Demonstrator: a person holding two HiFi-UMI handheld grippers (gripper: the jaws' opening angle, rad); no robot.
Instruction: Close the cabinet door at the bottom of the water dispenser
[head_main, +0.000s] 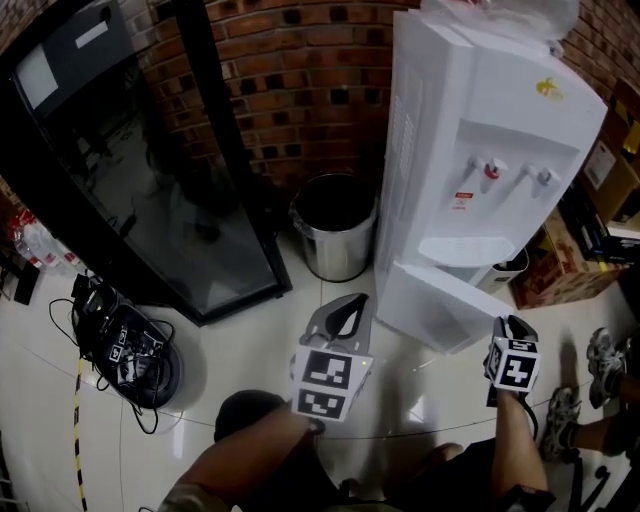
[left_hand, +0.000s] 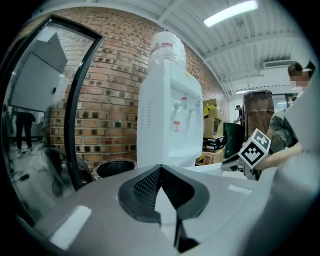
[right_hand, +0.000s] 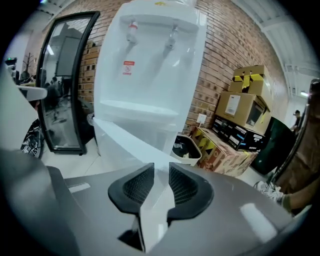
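The white water dispenser (head_main: 480, 130) stands against the brick wall. Its bottom cabinet door (head_main: 440, 305) hangs swung out towards me. My right gripper (head_main: 497, 328) is at the door's free edge. In the right gripper view the door (right_hand: 125, 142) runs from the dispenser (right_hand: 150, 60) straight in between the jaws of the right gripper (right_hand: 161, 172), and its thin edge fills the gap between the pads. My left gripper (head_main: 352, 300) hovers over the floor left of the door, shut and empty. Its tips meet in the left gripper view (left_hand: 158, 169), pointing at the dispenser (left_hand: 170, 120).
A steel bin (head_main: 335, 225) stands left of the dispenser, beside a tall black glass-door cabinet (head_main: 150, 170). Cables (head_main: 125, 350) lie on the floor at the left. Cardboard boxes (head_main: 560, 270) and a small white basket (right_hand: 186, 149) are right of the dispenser. Shoes (head_main: 600, 350) show at the right edge.
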